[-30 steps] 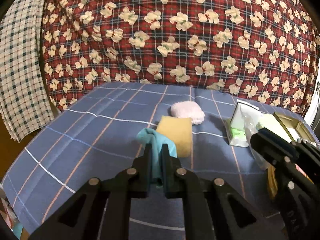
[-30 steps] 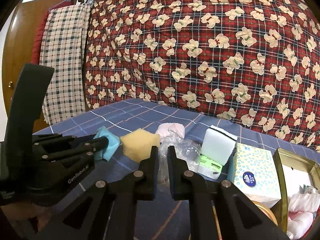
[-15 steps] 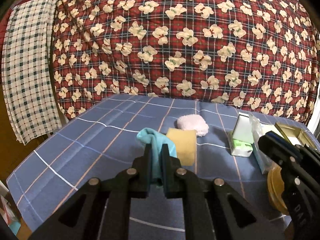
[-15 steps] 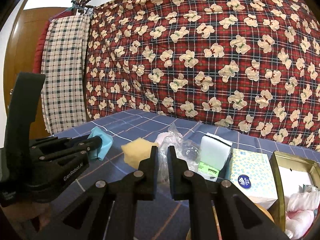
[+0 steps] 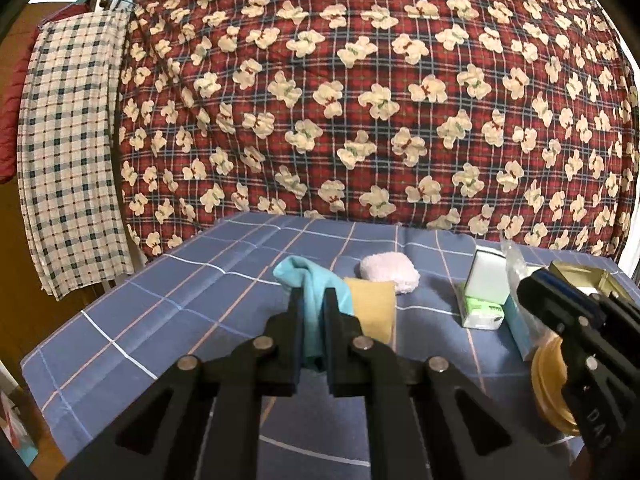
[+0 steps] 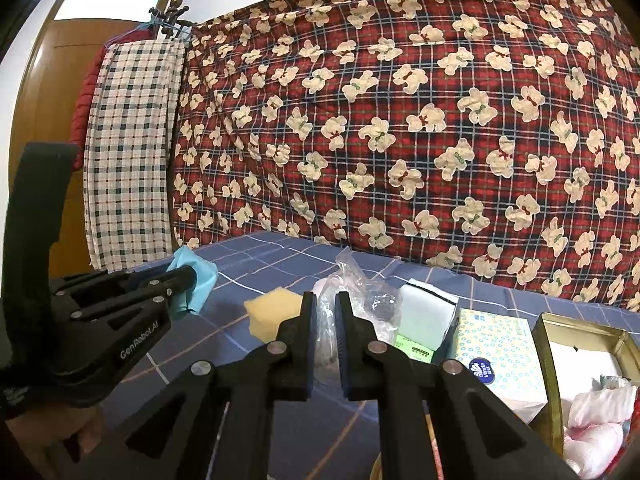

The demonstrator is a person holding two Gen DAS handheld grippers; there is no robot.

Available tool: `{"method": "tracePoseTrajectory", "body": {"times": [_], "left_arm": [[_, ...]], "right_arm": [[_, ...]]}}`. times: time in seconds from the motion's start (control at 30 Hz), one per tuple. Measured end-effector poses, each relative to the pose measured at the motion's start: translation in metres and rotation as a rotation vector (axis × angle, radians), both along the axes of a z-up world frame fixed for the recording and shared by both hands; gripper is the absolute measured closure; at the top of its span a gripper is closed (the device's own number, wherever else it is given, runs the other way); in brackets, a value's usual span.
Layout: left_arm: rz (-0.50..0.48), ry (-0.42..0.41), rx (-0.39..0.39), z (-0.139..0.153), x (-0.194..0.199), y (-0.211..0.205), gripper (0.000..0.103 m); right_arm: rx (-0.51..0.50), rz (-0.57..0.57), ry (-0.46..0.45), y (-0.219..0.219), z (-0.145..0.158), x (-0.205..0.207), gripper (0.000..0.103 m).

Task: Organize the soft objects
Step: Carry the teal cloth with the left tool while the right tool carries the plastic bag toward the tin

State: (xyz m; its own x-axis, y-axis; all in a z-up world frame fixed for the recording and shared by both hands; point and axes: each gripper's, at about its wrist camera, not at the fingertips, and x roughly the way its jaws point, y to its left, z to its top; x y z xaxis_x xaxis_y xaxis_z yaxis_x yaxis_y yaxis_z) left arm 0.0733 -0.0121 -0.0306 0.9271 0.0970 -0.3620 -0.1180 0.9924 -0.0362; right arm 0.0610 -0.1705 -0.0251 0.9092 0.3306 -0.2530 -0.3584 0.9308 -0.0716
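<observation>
Teal cloth [image 5: 310,296], pinched in my left gripper [image 5: 311,312] and lifted left of the yellow sponge [image 5: 372,312], with my right gripper [image 6: 326,320] clamped on the clear bag [image 6: 352,300]; sorting looks barely begun, sponge and pink pad [image 5: 390,276] unplaced.

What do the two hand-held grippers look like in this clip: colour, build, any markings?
Both are matte black. The left hand-held gripper and right hand-held gripper each have two flat parallel fingers on angled linkage bars with silver rivets and triangular cut-outs. The left one's body reads "GenRobot.AI" in white. No cables or sleeves show.
</observation>
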Motion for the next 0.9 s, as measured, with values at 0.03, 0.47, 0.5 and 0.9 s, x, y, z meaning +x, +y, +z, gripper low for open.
{"method": "tracePoseTrajectory", "body": {"times": [0.03,0.47,0.5,0.9], "left_arm": [[0.001,-0.004,0.002,0.000,-0.001,0.000,0.097],[0.008,-0.049,-0.018,0.003,-0.005,0.000,0.097],[0.007,-0.049,-0.017,0.003,-0.004,-0.001,0.097],[-0.040,-0.073,-0.010,0.006,-0.008,-0.024,0.097]], "right_arm": [[0.001,0.000,0.000,0.000,0.000,0.000,0.093],[0.007,-0.033,-0.037,-0.008,0.004,-0.007,0.093],[0.007,-0.036,-0.039,-0.008,0.004,-0.007,0.093],[0.019,-0.062,-0.079,-0.020,0.007,-0.015,0.092]]}}
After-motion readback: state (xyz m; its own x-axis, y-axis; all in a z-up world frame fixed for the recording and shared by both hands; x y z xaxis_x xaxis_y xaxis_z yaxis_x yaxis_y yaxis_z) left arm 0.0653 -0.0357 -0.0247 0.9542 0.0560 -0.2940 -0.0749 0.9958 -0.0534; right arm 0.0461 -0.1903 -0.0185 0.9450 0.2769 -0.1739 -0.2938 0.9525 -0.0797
